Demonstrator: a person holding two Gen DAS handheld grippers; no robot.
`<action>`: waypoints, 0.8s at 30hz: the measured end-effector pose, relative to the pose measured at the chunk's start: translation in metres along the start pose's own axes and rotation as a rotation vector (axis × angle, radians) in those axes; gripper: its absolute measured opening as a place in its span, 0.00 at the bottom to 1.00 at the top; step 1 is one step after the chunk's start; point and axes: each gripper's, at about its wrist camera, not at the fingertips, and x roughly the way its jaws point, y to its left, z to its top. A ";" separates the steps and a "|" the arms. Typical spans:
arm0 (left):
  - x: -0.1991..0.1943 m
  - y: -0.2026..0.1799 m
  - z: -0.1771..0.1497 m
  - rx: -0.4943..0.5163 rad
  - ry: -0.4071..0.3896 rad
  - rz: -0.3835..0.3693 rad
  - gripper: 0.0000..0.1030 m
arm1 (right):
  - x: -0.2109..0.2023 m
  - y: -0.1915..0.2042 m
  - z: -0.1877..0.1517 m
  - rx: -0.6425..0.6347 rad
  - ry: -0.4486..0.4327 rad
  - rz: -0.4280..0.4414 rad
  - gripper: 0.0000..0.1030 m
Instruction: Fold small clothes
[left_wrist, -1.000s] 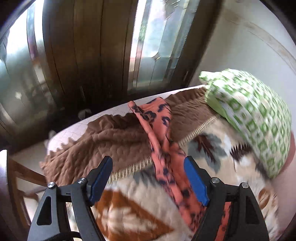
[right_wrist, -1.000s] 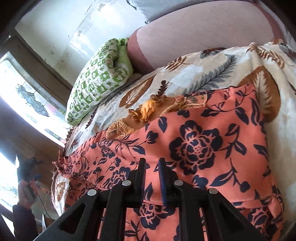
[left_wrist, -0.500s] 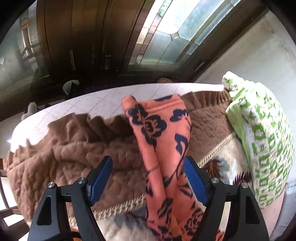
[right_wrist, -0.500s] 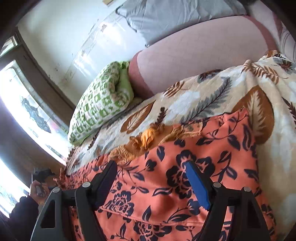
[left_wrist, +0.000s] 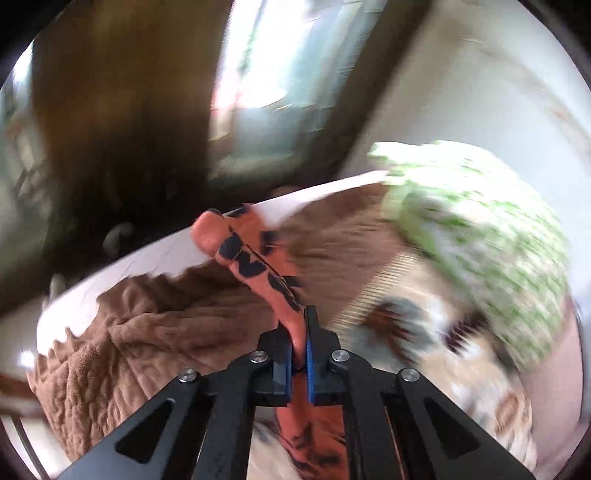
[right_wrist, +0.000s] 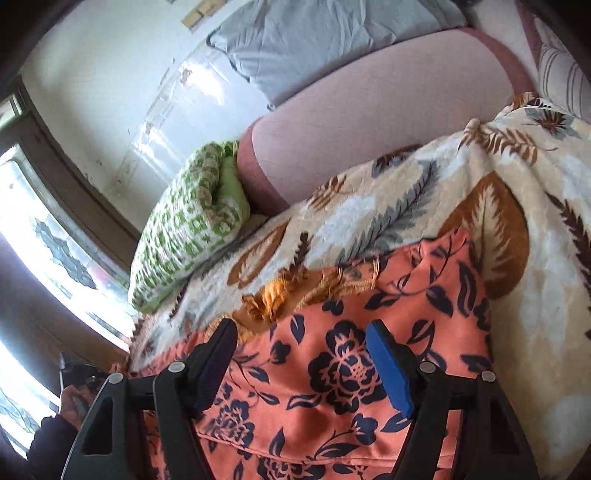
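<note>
Our left tongs (left_wrist: 298, 349) pinch an orange floral garment (left_wrist: 258, 266), its bunched strip running toward eleven o'clock over the brown blanket (left_wrist: 155, 332). Our right tongs (right_wrist: 301, 354), spread and closing slightly, hover above its flat, navy-flowered panel on the bed (right_wrist: 369, 122).

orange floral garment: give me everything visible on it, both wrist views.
The orange floral garment looks like thin woven cloth, salmon-orange with a navy flower and leaf print. It lies spread on the leaf-print blanket, a fold along its near edge. The right gripper hovers over it, jaws closing a little, pads not pressing. At the other end the left gripper is shut on a bunched strip that rises over the brown quilt.
</note>
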 end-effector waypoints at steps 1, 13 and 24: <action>-0.019 -0.021 -0.005 0.054 -0.004 -0.048 0.05 | -0.004 -0.002 0.003 0.008 -0.012 0.001 0.73; -0.170 -0.291 -0.173 0.647 0.031 -0.419 0.05 | -0.059 -0.028 0.034 0.085 -0.111 0.038 0.73; -0.167 -0.432 -0.375 0.851 0.381 -0.649 0.30 | -0.101 -0.097 0.061 0.269 -0.192 0.032 0.73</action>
